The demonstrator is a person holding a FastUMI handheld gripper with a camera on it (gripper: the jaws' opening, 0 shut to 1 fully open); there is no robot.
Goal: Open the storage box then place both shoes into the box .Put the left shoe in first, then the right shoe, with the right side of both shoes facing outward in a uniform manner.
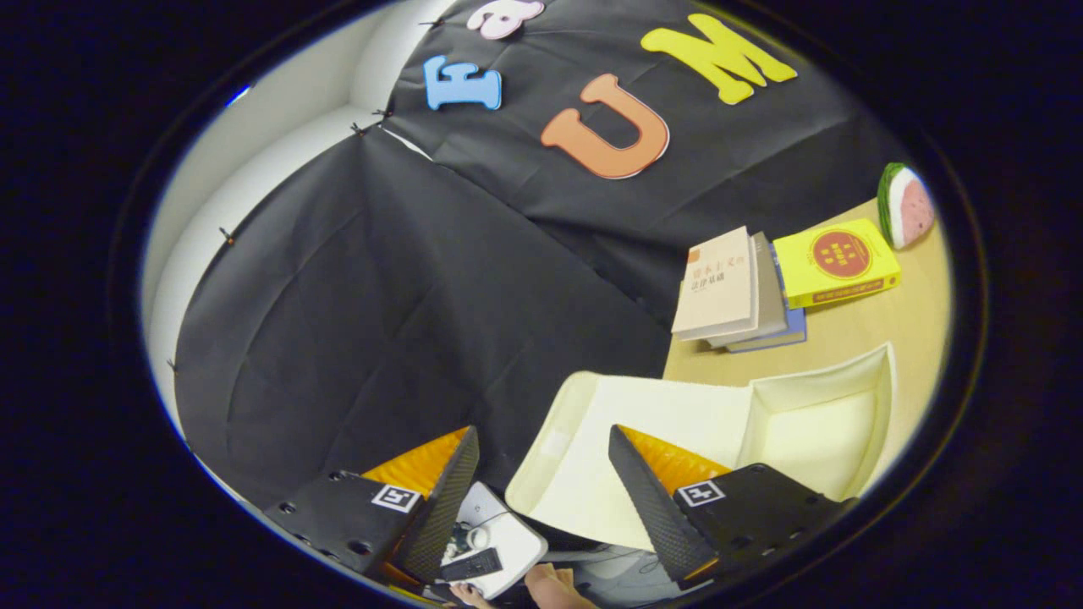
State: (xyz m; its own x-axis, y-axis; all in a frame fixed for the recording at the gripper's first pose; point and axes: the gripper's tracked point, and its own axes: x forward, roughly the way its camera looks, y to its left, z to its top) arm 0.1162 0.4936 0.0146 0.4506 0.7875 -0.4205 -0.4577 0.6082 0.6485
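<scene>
So the biggest thing here is the black cloth wall of the booth, hanging behind everything, with a strip of white wall showing past its far edge.

Next up is the wooden table, light tan, sitting off past the right finger. On it is the storage box, cream coloured, and it's already open: the lid is swung out flat toward the cloth, and the box's hollow body sits beside it, tilted in this view. I can't see any shoe inside it from here. The lid lies just ahead of the fingers and partly behind the right one.

Beyond the box there's a stack of books, the top one with a pale beige cover, and right beside that a yellow book with a red round mark on the front. Further along from that sits a watermelon slice toy, near the table's far end.

The gripper has its fingers spread wide apart with nothing between them, no grip on anything.

Down low between the fingers there's a white shoe, partly hidden by the left finger, and just next to it a bit of a person's hand. Can't tell which shoe of the pair it is.
</scene>
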